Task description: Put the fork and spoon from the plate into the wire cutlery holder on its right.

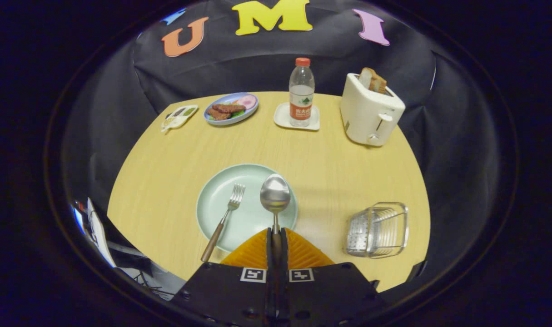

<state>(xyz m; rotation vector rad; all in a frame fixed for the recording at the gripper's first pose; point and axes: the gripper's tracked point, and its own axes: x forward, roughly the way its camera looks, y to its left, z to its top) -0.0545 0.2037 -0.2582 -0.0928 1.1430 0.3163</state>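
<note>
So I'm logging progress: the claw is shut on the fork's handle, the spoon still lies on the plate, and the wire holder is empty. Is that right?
One slip: the gripper view shows the claw shut on the spoon by its handle, and it is the fork that lies on the plate, handle over the rim. The wire holder is empty, as you said.

Gripper point(276, 238) fingers point(298, 252), ribbed on their faces, pinch the handle of a polished metal spoon point(275, 194) above a smooth, matt plate point(212, 200); on the plate a metal fork point(228, 213) with wood-look handle; right of it a shiny wire cutlery holder point(378, 229); under all, a matt wood-grain table point(166, 181).
</note>
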